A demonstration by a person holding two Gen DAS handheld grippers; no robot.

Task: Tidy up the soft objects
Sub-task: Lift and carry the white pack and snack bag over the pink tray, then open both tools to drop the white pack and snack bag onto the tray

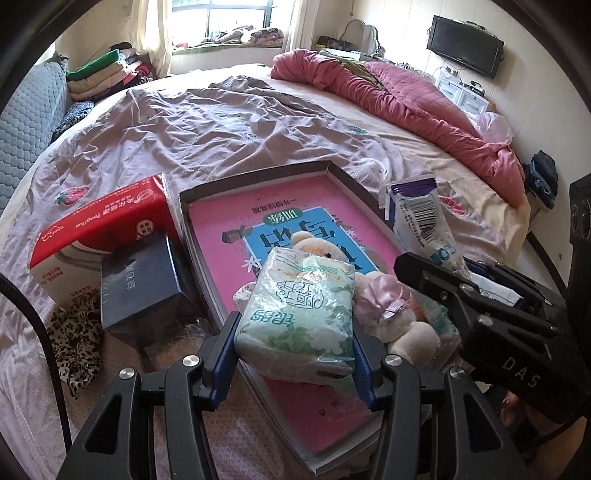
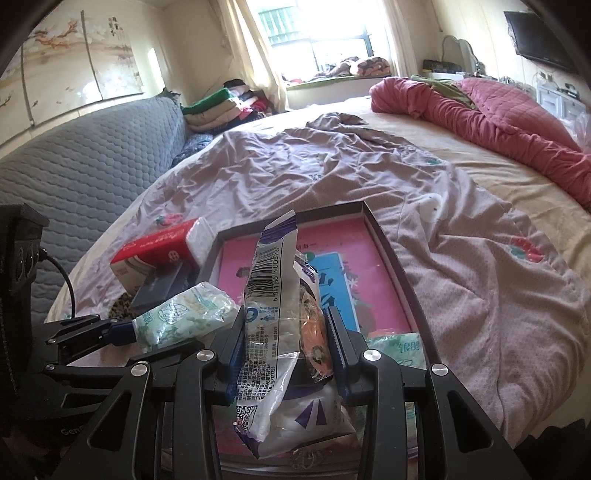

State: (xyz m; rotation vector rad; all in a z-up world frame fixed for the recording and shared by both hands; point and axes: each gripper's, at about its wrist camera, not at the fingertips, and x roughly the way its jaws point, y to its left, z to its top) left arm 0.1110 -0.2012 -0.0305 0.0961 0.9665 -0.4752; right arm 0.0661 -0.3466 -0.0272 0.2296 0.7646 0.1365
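Your left gripper (image 1: 295, 347) clamps a pale green crinkly tissue pack (image 1: 299, 302), your right gripper (image 2: 286, 339) pinches a tall white-purple barcode bag (image 2: 269, 295), both half-open.

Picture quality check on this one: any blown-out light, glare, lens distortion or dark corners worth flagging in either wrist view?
Left wrist view: window overexposed, bed edge bowed by the fisheye, dark vignette in the corners, glare on the green tissue pack. Right wrist view: window blown out, glare on the white plastic bag; both fairly sharp.
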